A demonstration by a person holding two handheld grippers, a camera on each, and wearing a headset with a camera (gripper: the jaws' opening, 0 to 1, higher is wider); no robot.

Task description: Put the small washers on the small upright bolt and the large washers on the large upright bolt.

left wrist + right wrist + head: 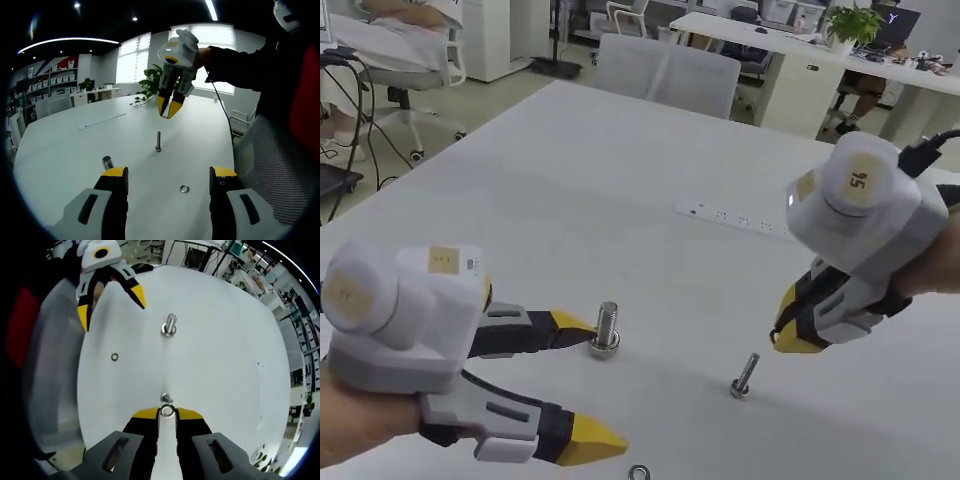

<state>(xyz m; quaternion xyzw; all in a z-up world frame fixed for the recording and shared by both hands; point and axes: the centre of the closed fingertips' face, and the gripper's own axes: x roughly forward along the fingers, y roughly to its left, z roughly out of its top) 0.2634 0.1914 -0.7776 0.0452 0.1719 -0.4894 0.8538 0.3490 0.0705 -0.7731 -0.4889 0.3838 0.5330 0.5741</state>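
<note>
The white desk [570, 180] was pretty bare, just a smooth matte top in a bright open office with ceiling lights and big windows. In the head view a grey chair [665, 70] sat at the desk's 12 o'clock edge, and a potted plant [855, 22] stood way back at 1 o'clock. A white power strip [735, 217] lay flat at about 1 o'clock from the large bolt [606, 330], well apart from it.

Both bolts stood upright on the desk, with the small bolt [745, 375] near the large one, at its 4 o'clock.

The left hand-held gripper [582, 385] sat low at 8 o'clock with its jaws spread wide and nothing between them. Its upper tip was just beside the large bolt; couldn't tell if they touched. A loose washer [639, 472] lay flat at the 6 o'clock frame edge, near the lower tip.

The right hand-held gripper [788, 338] was up off the desk, jaws nearly closed and pinching a held washer [167, 411] at the tips. In its own view the small bolt was just past them at 12 o'clock.
</note>
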